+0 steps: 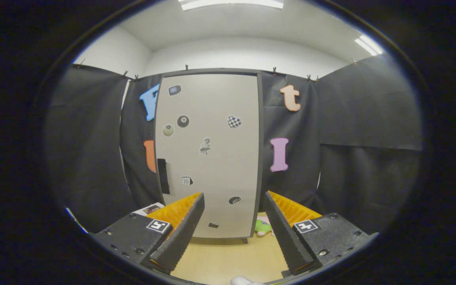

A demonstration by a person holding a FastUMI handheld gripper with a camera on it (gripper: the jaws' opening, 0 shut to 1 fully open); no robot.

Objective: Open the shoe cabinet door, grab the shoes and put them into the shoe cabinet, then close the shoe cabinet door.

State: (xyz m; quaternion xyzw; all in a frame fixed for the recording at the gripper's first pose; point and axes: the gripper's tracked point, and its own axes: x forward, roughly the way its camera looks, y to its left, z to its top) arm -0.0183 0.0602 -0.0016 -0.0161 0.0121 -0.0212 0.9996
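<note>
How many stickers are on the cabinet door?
8 on the door: one at top left, two balls below it, a checkered heart to their right, one mid-door, one beside the handle, two low down. The open gripper may hide more.

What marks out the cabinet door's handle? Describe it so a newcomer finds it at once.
Start at the tall pale shoe cabinet door, shut, beyond the open gripper. Go to its left edge, about halfway down. The handle is a dark upright bar there, unlike the small stickers scattered over the door.
</note>
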